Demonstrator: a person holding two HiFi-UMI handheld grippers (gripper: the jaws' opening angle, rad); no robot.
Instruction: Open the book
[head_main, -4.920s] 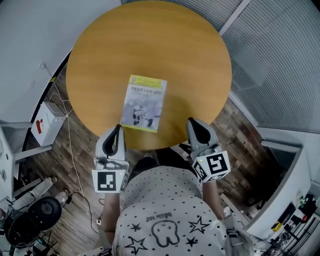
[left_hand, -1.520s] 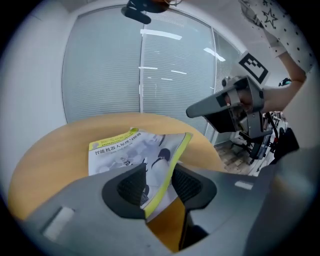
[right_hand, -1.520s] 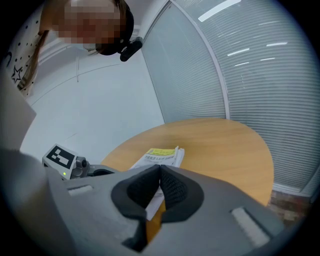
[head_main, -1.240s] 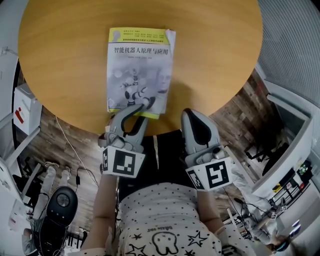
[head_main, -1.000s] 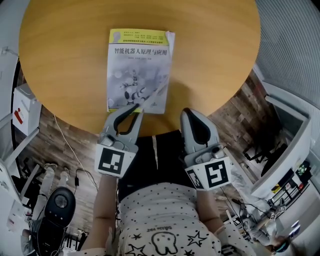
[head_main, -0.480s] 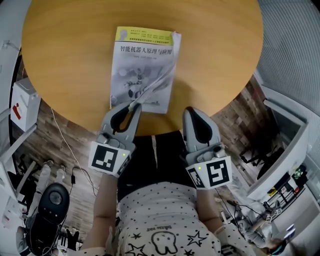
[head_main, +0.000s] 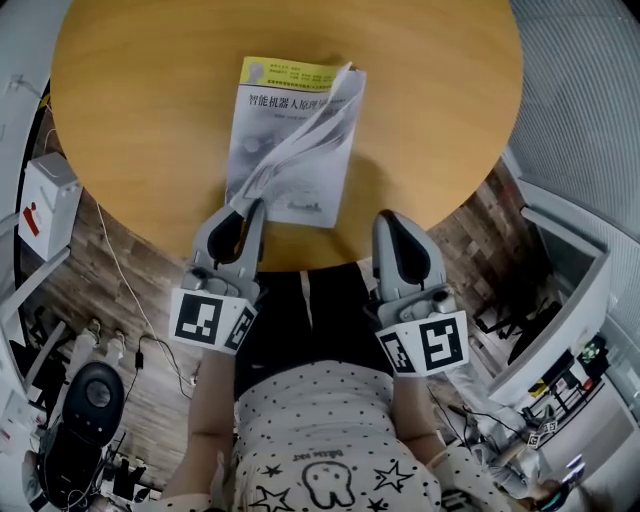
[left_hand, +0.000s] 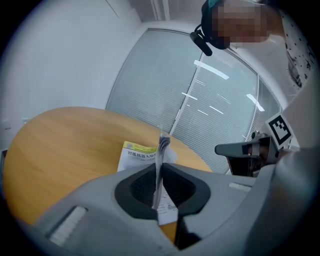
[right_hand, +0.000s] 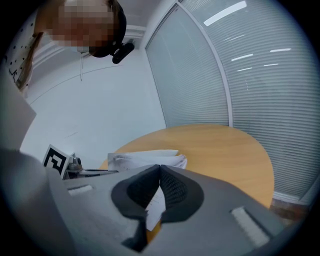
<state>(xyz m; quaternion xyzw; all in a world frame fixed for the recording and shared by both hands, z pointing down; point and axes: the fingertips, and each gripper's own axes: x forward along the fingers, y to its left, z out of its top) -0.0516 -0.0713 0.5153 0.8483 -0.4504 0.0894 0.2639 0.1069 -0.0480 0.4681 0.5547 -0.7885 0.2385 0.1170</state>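
A book with a yellow-topped white cover lies on the round wooden table. Its front cover is peeled up from the right side and curls leftward. My left gripper is shut on the cover's near corner, and its jaws have just been closing on it. In the left gripper view the thin cover stands on edge between the pads of the left gripper. My right gripper is shut and empty at the table's near edge, right of the book.
The table's near edge runs just under both grippers. On the wooden floor at left stand a white box and a black round device, with cables between them. Slatted glass walls curve along the right.
The cover's near right corner has come off the book and swung up and left with my left gripper, which rolled as it went. My right gripper has stayed put.
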